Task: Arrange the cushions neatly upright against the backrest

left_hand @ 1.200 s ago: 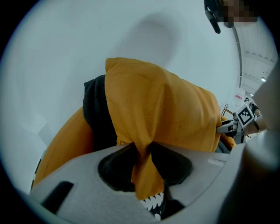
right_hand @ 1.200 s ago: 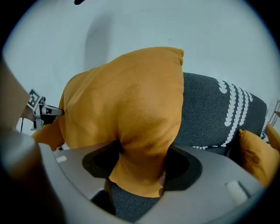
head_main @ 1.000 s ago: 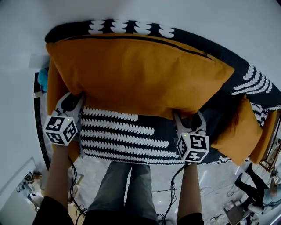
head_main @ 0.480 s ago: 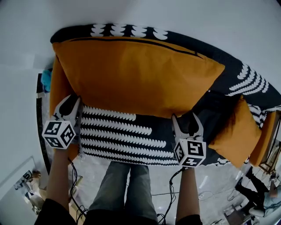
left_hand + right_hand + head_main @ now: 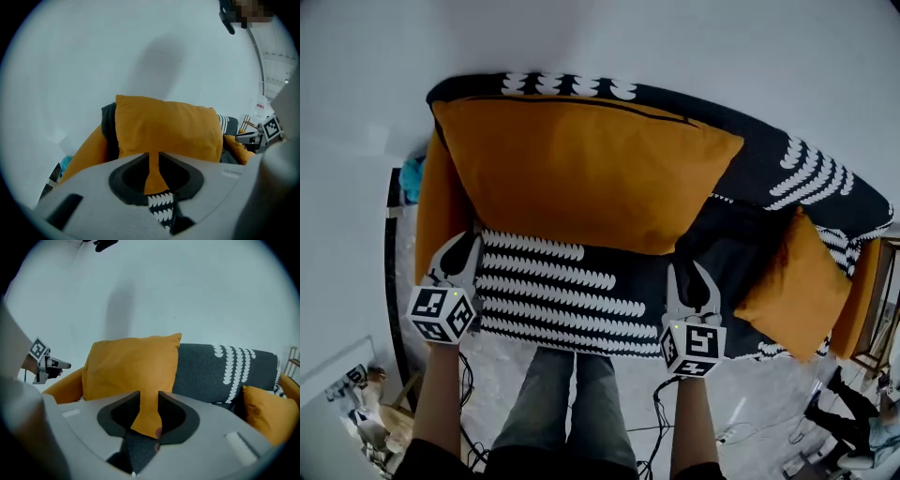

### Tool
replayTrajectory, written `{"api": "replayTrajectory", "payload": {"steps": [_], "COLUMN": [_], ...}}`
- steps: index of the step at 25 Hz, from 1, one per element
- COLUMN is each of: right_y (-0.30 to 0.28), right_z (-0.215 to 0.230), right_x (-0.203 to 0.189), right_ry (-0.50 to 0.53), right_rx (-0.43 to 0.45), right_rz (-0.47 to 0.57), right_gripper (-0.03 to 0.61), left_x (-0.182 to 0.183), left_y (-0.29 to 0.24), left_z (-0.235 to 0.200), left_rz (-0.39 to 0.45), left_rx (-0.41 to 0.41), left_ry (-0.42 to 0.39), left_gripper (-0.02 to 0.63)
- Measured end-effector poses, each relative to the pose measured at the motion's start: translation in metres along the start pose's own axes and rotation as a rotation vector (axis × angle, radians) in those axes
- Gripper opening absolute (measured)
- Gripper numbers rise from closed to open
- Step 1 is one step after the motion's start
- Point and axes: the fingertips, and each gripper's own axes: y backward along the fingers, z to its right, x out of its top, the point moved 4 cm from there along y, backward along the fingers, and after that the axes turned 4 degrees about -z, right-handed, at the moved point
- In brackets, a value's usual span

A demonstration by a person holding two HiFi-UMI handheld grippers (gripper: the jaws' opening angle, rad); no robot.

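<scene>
Edges: the sofa's backrest (image 5: 769,150) sits against a pale wall (image 5: 675,37). We stand at the seat's front edge, with floor (image 5: 750,403) below us.
Room: a bare patterned seat (image 5: 562,291) lies between our two grippers. A dark stretch of seat is free between the large cushion and the right one.
Task cushion: the large orange cushion (image 5: 581,169) stands upright against the backrest, covering the left and middle.
Count: three orange cushions for sure: the large one, the left cushion (image 5: 441,211) and the smaller right cushion (image 5: 792,286). An orange strip (image 5: 862,291) at the far right could be a fourth; we cannot tell. Two grippers.
Left gripper (image 5: 461,248): jaws at a narrow slit and closing. Orange cloth shows through the slit, but the pads are not pressing it.
Right gripper (image 5: 691,274): jaws slightly wider, closing. The large cushion's lower right corner shows in the gap, unpinched.
</scene>
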Motion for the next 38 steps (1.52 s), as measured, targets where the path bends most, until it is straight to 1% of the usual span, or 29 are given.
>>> {"api": "replayTrajectory", "payload": {"steps": [1,3,4,5,9,13,16,18,21,23,26,28,31,33,36,38], "right_y": [0.007,0.019,0.026,0.032,0.057,0.091,0.121,0.138,0.161,0.175,0.196,0.211,0.234,0.247,0.262,0.272], "right_z": [-0.001,-0.003,-0.004,-0.005,-0.005,-0.005,-0.002,-0.002,-0.011,-0.016,-0.019,-0.022,-0.026,-0.026,-0.025,-0.026], "right_x": [0.004,0.014,0.020,0.026,0.051,0.063,0.073,0.080,0.093,0.107,0.128,0.137,0.153,0.161,0.171,0.178], "right_ry": [-0.002,-0.008,-0.008,-0.007,-0.018,-0.037,-0.095,-0.106,-0.042,-0.025,-0.044,-0.049,-0.030,-0.046,-0.050,-0.062], "right_rx": [-0.012,-0.029,-0.033,-0.033,0.001,0.013,-0.006,-0.015,0.005,0.029,0.053,0.069,0.084,0.100,0.096,0.093], "right_rz": [0.014,0.034,0.043,0.055,0.129,0.169,0.207,0.224,0.240,0.272,0.309,0.315,0.340,0.354,0.373,0.388], "right_gripper": [0.121,0.076,0.040,0.012,0.012,0.012,0.012,0.012,0.012,0.012,0.012,0.012,0.012,0.012,0.012,0.012], "left_x": [0.001,0.003,0.006,0.009,0.025,0.040,0.052,0.060,0.072,0.082,0.094,0.100,0.112,0.122,0.135,0.142], "left_y": [0.007,0.022,0.029,0.035,0.057,0.090,0.118,0.135,0.161,0.177,0.198,0.213,0.235,0.250,0.268,0.277], "left_z": [0.003,0.008,0.011,0.014,0.033,0.052,0.065,0.072,0.083,0.092,0.105,0.113,0.121,0.124,0.127,0.130], "left_rz": [0.006,0.016,0.022,0.031,0.084,0.127,0.162,0.175,0.201,0.222,0.238,0.246,0.261,0.278,0.298,0.297], "left_rx": [0.005,0.016,0.020,0.023,0.025,0.023,0.022,0.026,0.027,0.022,0.016,0.011,0.020,0.023,0.006,-0.011], "left_ry": [-0.002,-0.001,0.003,0.008,0.023,0.052,0.073,0.061,0.042,0.020,-0.014,-0.013,-0.022,-0.027,-0.030,-0.046], "left_gripper": [0.061,0.021,0.003,0.002,0.002,0.000,0.000,0.000,0.000,0.000,0.000,0.002,0.002,0.002,0.002,0.002]}}
